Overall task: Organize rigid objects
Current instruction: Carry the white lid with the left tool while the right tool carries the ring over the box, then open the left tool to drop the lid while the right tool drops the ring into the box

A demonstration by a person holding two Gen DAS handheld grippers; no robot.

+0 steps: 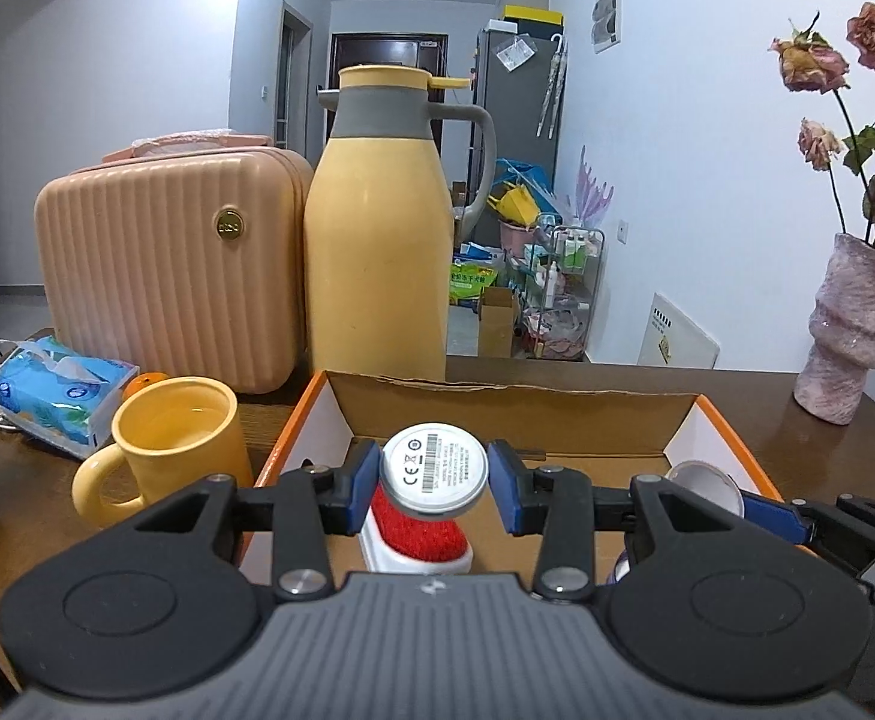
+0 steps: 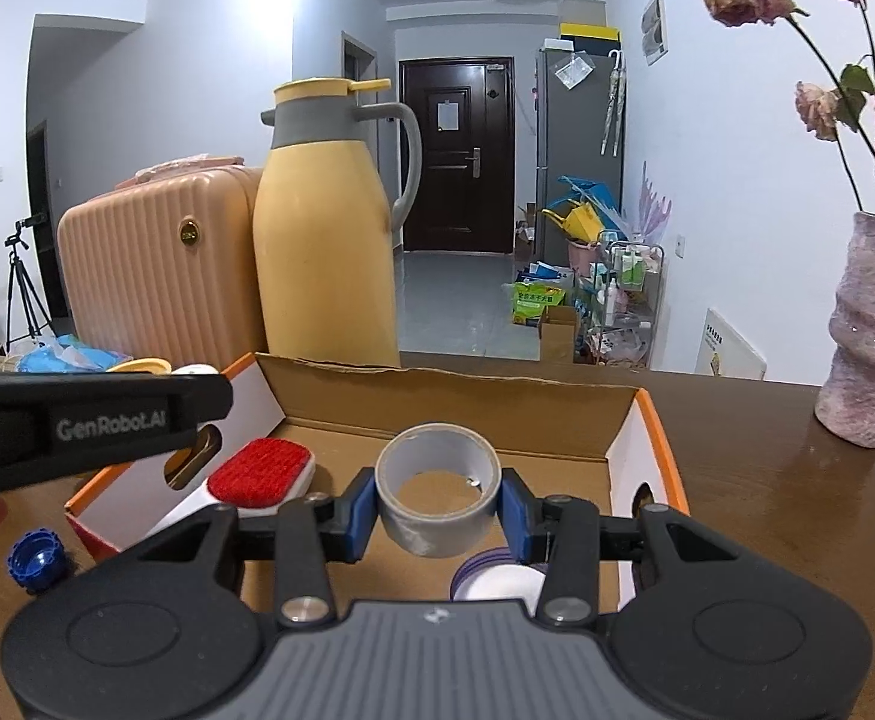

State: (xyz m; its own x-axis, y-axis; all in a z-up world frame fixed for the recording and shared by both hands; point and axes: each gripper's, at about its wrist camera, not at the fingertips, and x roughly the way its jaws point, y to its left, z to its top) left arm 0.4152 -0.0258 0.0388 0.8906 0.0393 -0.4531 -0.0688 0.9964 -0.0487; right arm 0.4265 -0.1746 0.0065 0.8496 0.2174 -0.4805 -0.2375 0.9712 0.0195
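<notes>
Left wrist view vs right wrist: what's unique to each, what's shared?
Left wrist only: left gripper shut on a round white device, yellow mug. Right wrist only: right gripper shut on a grey tape roll, blue bottle cap, dark door. Both: cardboard box, red brush, yellow thermos, pink case, vase.

Both wrist cameras look closely over the same box (image 1: pixel 293 420) (side by side)

A round white disc (image 1: pixel 433 468) with a printed label facing the camera hangs above the open cardboard box (image 1: pixel 497 402). A grey tape roll (image 2: pixel 439 489), tilted with its hole showing, hangs over the same box. A red-faced white brush (image 2: pixel 260 474) lies inside, left.
</notes>
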